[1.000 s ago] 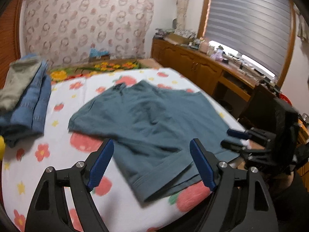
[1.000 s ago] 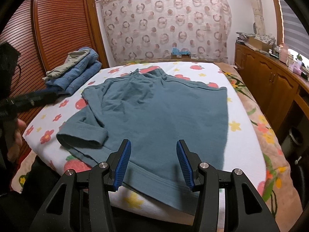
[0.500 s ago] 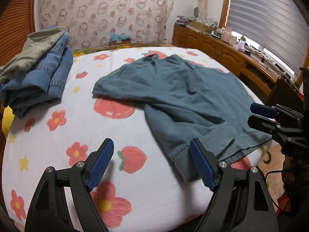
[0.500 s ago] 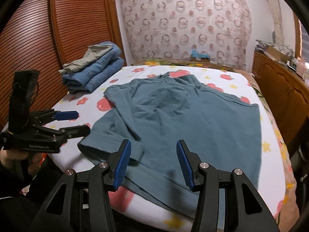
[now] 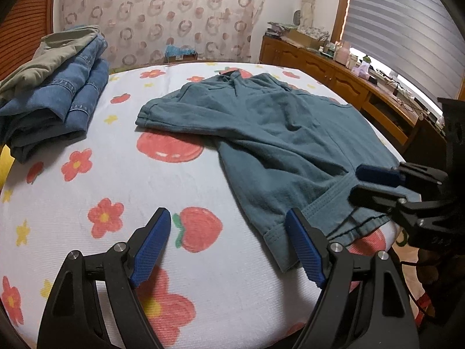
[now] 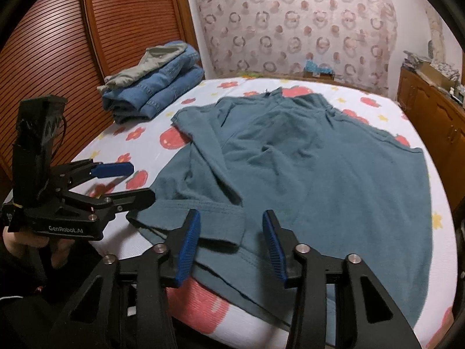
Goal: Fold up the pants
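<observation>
While our left gripper (image 5: 226, 244) is hovering wide open beside the teal pants (image 5: 279, 145), nothing is sitting between its pads; our right gripper (image 6: 231, 244) is closing, its jaws straddling the folded hem without pressing it yet.

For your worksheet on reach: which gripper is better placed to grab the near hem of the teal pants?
Probably the right gripper: its closing jaws already straddle the near hem of the teal pants. The left gripper is open over bare bedsheet, beside the hem's corner.

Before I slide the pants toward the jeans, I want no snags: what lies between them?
Only bare flowered bedsheet lies between the teal pants and the stack of jeans; the left wrist view shows it best.
</observation>
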Demonstrator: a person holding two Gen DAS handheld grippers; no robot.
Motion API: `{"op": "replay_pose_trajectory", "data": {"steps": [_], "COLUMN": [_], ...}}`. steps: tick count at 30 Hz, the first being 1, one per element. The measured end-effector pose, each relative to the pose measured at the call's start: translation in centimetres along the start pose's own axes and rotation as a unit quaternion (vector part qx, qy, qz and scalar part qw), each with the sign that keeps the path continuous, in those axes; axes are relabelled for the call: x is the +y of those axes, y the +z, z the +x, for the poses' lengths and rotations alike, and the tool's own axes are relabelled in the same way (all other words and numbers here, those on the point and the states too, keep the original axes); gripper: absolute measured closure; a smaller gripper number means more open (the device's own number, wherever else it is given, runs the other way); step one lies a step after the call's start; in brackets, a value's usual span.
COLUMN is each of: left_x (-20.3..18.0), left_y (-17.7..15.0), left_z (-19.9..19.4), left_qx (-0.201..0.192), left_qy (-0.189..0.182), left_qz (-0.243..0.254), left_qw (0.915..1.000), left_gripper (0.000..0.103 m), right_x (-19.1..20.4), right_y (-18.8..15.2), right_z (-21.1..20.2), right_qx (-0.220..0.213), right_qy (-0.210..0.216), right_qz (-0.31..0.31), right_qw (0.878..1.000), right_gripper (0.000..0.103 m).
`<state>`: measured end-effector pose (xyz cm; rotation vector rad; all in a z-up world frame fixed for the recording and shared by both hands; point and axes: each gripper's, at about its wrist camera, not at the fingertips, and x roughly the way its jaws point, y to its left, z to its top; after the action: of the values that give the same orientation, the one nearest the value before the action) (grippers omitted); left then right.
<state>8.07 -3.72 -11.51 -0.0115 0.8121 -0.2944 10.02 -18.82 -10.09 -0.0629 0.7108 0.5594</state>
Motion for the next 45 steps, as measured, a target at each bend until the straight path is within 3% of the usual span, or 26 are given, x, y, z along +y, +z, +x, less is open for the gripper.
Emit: {"op": "replay_pose_trajectory", "data": {"steps": [7,10,13,15,19,28,45], "left_x": [0.0,0.0,-0.1,-0.1,-0.1,-1.9,-7.1], "left_y": [-0.3,-0.4,-0.3,-0.2,0.3,2.0,4.9], "left_z": [-0.2,-0.2,-0.2,-0.2,-0.3,-1.4,-0.7], "left_qx": [-0.011,-0.011,-0.009,-0.004,0.012,-0.003,-0.012], "left_qy": [0.000,0.000,0.001,0.001,-0.009,-0.014,-0.037], "left_qz": [0.002,0.001,0.000,-0.002,-0.013,0.007,0.061], "left_qw": [0.9999,0.9999,1.0000,1.0000,0.9998,0.9999,0.9974], "left_gripper": [0.020,0.020,0.020,0.020,0.020,0.020,0.020], "right_x": [0.2,0.4,0.6,0.7,0.7,-0.1,-1.2], "right_y": [0.3,0.5,0.6,0.7,0.7,0.1,-3.5], "right_z": [1.3,1.5,1.3,1.0,-0.2,-4.6,-10.6], "right_qx": [0.012,0.012,0.009,0.002,-0.021,-0.082,-0.112], "right_qy": [0.007,0.007,0.010,0.016,0.016,-0.009,-0.066], "right_qz": [0.003,0.005,0.006,0.007,0.008,0.015,0.052], "right_qw": [1.000,1.000,1.000,1.000,1.000,0.996,0.990], "right_gripper": [0.063,0.074,0.091,0.093,0.095,0.095,0.095]}}
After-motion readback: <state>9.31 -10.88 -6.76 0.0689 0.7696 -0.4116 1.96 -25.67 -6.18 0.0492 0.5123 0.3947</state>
